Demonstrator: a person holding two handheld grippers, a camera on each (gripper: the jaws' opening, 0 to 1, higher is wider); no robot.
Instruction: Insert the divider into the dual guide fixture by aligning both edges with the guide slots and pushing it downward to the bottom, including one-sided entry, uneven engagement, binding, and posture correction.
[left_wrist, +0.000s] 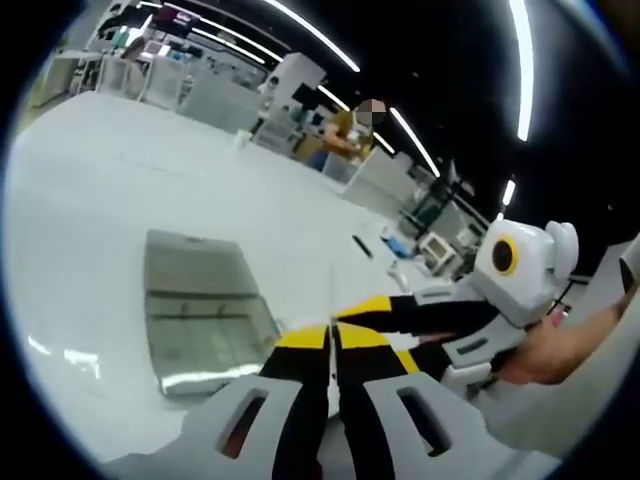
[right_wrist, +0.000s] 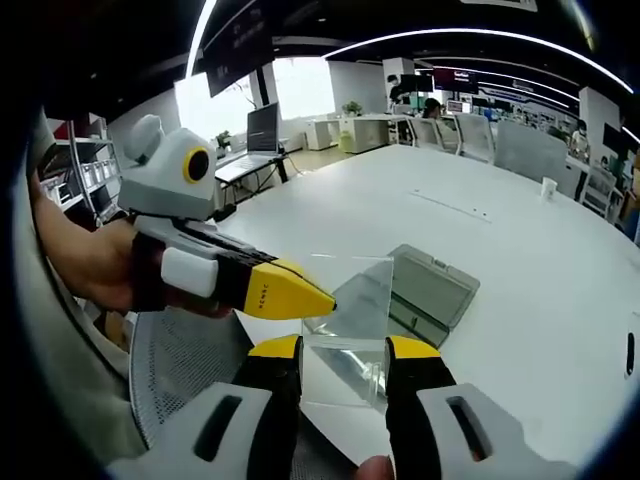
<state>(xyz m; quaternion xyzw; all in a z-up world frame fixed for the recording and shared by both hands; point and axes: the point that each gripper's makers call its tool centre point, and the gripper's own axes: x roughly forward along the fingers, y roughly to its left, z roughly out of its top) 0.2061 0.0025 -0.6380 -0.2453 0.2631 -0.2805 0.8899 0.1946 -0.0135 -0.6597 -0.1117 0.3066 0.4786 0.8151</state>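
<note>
Right hand-held gripper (right_wrist: 343, 352), yellow-tipped black jaws set apart at the bottom of the right gripper view, with the clear divider (right_wrist: 348, 330) between them; the sheet stands upright over the near edge of the white surface (right_wrist: 520, 250). Whether the jaws actually press its sides, cannot tell. Left hand-held gripper (right_wrist: 318, 297) comes in from the left in that view, held by a hand (right_wrist: 95, 262), its yellow tip touching the divider's left edge.

Left gripper view: left hand-held gripper (left_wrist: 331, 337) jaws nearly together, pinching the divider (left_wrist: 331, 300), seen edge-on as a thin line between the yellow tips. Right hand-held gripper (left_wrist: 385, 312) enters from the right, its yellow tip at the same sheet, a hand (left_wrist: 565, 345) behind it.

Clear fixture (left_wrist: 200, 310) lies flat on the surface (left_wrist: 150, 180) just beyond the divider, near the surface's near edge; in the right gripper view the fixture (right_wrist: 432, 290) sits right behind the sheet. Divider is held above the surface, apart from the fixture, not in the slots. Small white cup (right_wrist: 548, 187) stands far back on the surface. Mesh chair (right_wrist: 185, 365) sits below the near edge.
</note>
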